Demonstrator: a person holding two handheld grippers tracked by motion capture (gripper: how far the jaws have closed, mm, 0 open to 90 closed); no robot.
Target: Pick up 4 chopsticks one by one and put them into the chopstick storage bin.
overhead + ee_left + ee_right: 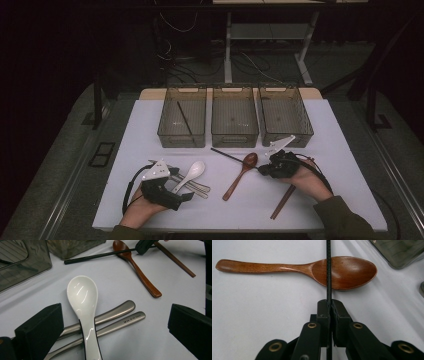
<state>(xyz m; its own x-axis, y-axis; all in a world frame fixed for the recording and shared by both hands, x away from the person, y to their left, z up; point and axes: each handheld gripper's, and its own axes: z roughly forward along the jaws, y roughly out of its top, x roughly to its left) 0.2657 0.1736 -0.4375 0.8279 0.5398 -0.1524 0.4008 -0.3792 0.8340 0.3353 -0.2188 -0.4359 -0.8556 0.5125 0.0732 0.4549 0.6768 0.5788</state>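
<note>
a lab or test room set up for recording, not a home: the white counter (345,150) stands alone on grey carpet (65,165) in a dim space, with loose cables (175,55) trailing on the floor behind it and the white legs of a bare desk frame (228,55) beyond. three identical smoked plastic bins (235,136) stand in a neat row at the counter's far edge, and cutlery is laid out before them like test items.
</note>
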